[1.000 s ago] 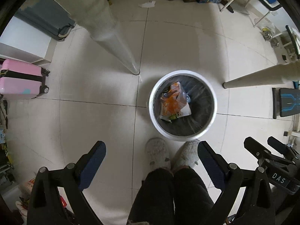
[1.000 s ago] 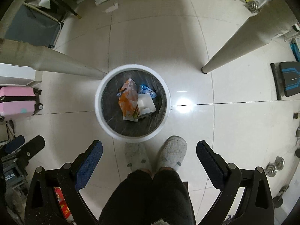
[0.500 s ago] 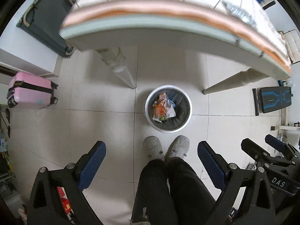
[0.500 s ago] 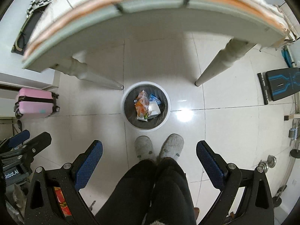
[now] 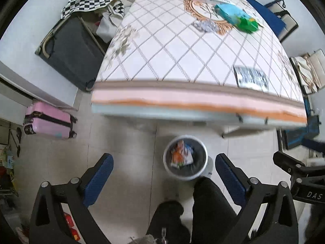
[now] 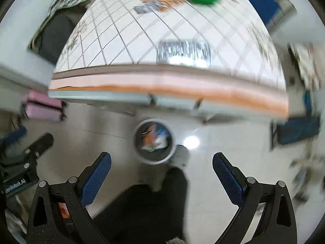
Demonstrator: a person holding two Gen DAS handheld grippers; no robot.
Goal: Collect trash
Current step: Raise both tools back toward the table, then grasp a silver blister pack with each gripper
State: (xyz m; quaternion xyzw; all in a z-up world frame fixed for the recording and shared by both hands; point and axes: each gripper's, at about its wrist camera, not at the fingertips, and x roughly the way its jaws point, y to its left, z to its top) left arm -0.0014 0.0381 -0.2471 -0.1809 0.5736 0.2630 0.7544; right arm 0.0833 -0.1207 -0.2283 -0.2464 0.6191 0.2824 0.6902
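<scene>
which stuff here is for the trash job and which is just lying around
For the job: trash bin on the floor, silver wrapper, blue-green packet, small crumpled wrapper, all on the table.
Just lying about: pink suitcase, checkered cloth.

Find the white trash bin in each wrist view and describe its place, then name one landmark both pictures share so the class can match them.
Left wrist view: the trash bin sits on the floor, lower centre, right of middle, just below the table edge.
Right wrist view: the trash bin is blurred, near centre, slightly left, also below the table edge.
Shared landmark: the pink suitcase at the left edge in both.
</scene>
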